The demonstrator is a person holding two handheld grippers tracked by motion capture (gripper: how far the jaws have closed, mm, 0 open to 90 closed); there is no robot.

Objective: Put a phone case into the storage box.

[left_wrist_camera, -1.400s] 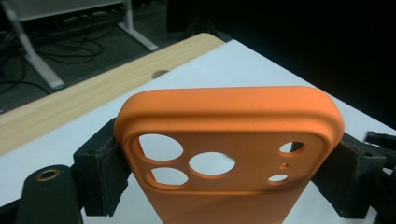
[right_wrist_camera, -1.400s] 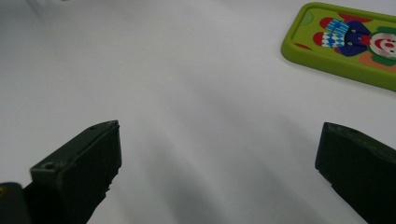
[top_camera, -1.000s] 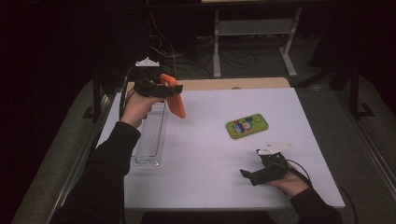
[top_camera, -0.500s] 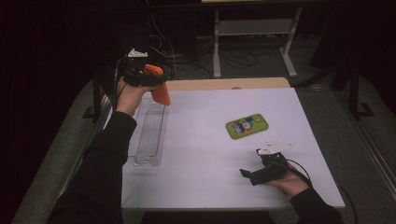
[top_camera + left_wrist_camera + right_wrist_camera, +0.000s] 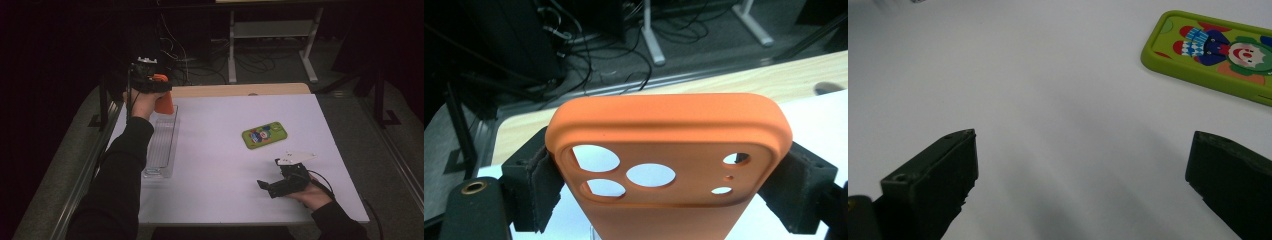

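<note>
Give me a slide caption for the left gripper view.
Left gripper clamps an orange phone case by its sides.

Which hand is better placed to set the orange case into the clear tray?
Left. The left gripper already clamps the orange phone case and hangs over the far end of the clear tray. The right gripper rests open and empty near the green case, away from the tray.
</note>
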